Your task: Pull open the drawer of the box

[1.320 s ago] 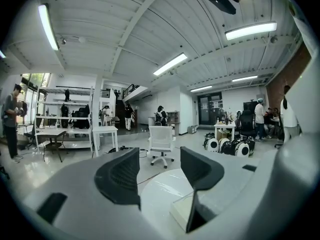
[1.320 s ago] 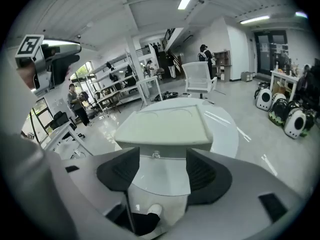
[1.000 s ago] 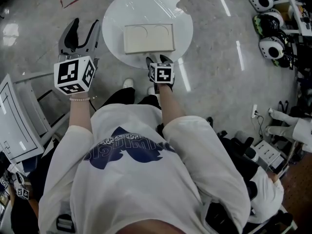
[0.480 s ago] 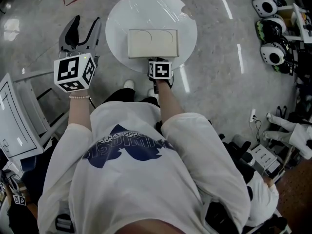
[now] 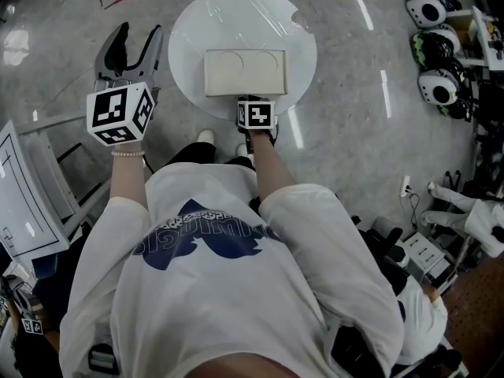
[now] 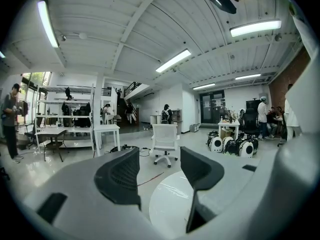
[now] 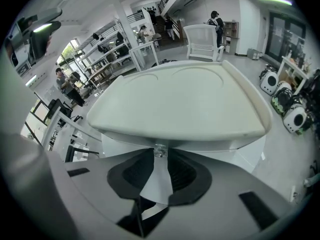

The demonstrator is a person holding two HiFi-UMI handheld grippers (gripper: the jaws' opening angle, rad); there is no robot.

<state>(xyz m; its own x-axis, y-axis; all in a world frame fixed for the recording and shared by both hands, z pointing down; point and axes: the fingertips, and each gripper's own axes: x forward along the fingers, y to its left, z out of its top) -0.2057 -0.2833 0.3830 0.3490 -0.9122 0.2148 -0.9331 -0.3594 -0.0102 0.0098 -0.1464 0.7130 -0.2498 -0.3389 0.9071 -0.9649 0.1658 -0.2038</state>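
Observation:
A flat cream box [image 5: 244, 72] with two round recesses in its lid lies on a round white table [image 5: 189, 30]. A small clear knob [image 7: 159, 151] sticks out of the box's [image 7: 180, 104] near front face. My right gripper [image 5: 253, 98] is at that face, its jaws closing, and their tips [image 7: 159, 154] touch the knob on both sides. The drawer front looks flush with the box. My left gripper [image 5: 135, 42] is held off the table's left edge, open and empty. In the left gripper view its fingers [image 6: 159, 154] point over the table [image 6: 170, 199].
Several white-and-black rounded machines [image 5: 437, 77] stand on the floor at the right. A white metal frame [image 5: 31, 203] is at my left. My feet [image 5: 206, 135] are just under the table's near edge. A white office chair [image 6: 165, 139] stands beyond the table.
My right gripper has moved forward to the box front and its jaws have narrowed onto the knob. The left gripper has barely moved.

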